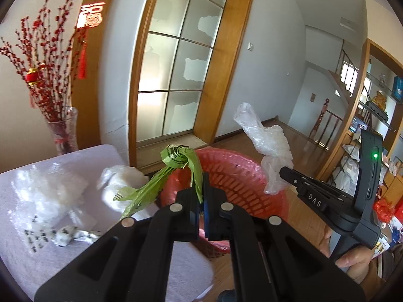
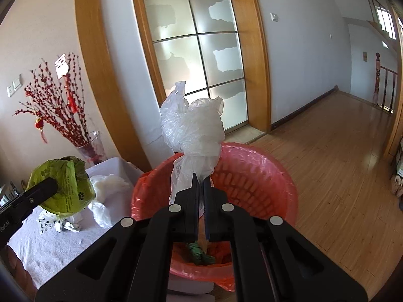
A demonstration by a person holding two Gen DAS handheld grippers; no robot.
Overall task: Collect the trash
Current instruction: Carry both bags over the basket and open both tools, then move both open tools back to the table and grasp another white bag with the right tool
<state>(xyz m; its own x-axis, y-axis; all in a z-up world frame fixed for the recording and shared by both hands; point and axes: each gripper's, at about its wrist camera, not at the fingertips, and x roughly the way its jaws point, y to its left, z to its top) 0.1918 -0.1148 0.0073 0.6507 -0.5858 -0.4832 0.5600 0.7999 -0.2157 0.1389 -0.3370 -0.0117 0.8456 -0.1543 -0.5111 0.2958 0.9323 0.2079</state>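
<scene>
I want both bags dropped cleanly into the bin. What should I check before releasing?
1. Left gripper shut on green bag: ok.
2. Right gripper shut on clear bag: ok.
3. Clear bag over red bin: ok.
4. Green bag over bin: cannot tell; it hangs near the rim.
5. Room in bin: ok.
6. Table cleared: not ok, white wrappers remain.

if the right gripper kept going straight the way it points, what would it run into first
Probably the red basket. The right gripper, shut on the white plastic bag, points over the basket's near rim toward its far wall; depth is hard to judge, so it might pass just above.
</scene>
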